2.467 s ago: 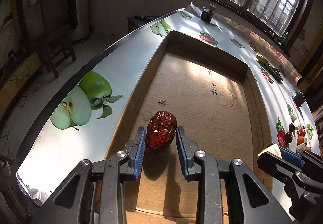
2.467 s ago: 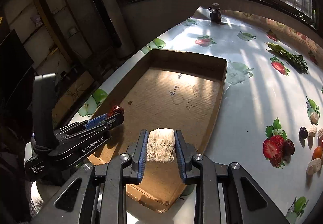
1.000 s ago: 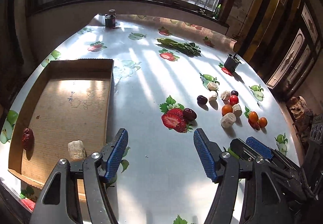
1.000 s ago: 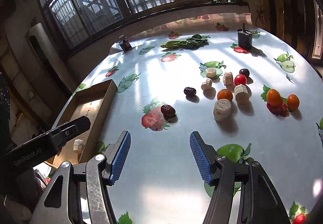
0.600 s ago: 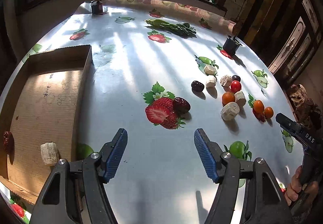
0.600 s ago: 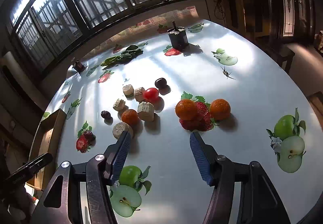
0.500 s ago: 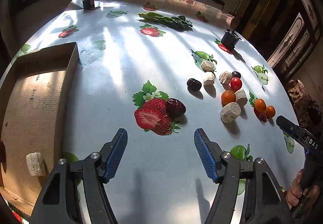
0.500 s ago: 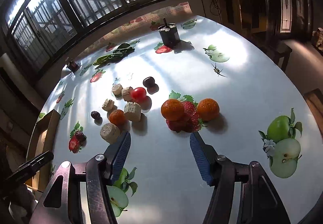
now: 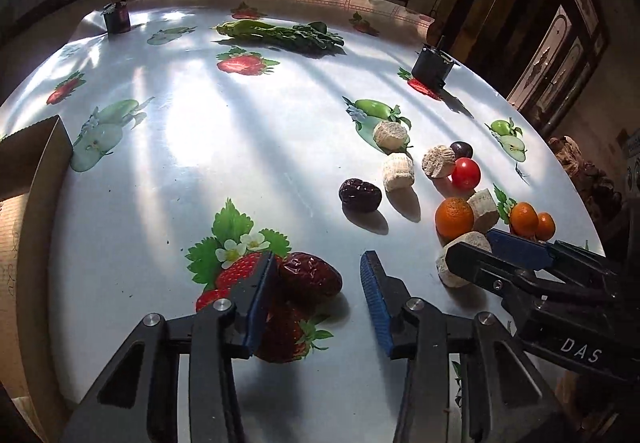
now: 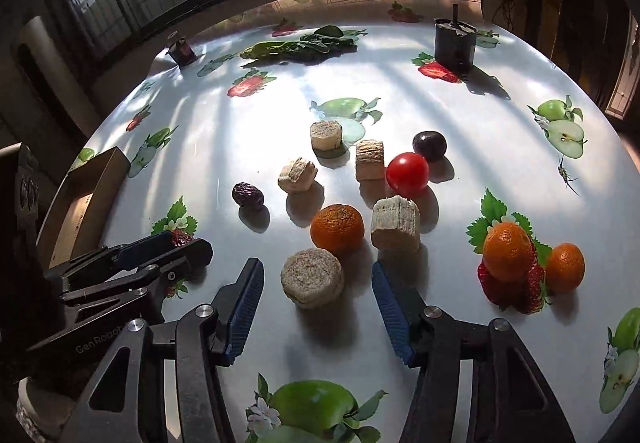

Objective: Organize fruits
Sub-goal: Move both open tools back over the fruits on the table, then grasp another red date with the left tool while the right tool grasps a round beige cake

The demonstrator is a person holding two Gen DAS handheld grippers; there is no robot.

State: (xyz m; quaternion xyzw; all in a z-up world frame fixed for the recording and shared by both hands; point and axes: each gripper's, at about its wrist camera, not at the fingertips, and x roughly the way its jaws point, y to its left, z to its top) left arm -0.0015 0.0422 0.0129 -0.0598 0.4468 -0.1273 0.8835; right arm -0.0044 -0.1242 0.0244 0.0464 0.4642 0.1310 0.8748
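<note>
My left gripper [image 9: 318, 287] is open around a dark red date [image 9: 310, 279] that lies on the table on a printed strawberry. Its left pad is against the date and its right pad stands apart. My right gripper [image 10: 318, 301] is open around a round beige chunk [image 10: 312, 277] on the table, with gaps on both sides. Beyond lie a second date [image 10: 248, 196], several beige chunks [image 10: 396, 223], oranges [image 10: 338, 229], a red tomato [image 10: 407, 172] and a dark plum [image 10: 429, 144]. The cardboard tray [image 9: 28, 179] is at the left edge.
A bunch of green vegetables [image 9: 280, 35] lies at the far side. A small dark jar [image 9: 117, 17] stands far left and a black container [image 9: 430, 67] far right. The round table's edge curves close on the right.
Both grippers let go of a date and a beige chunk in the tray, opened, and swung right. They have now come down around a date and a beige chunk on the table.
</note>
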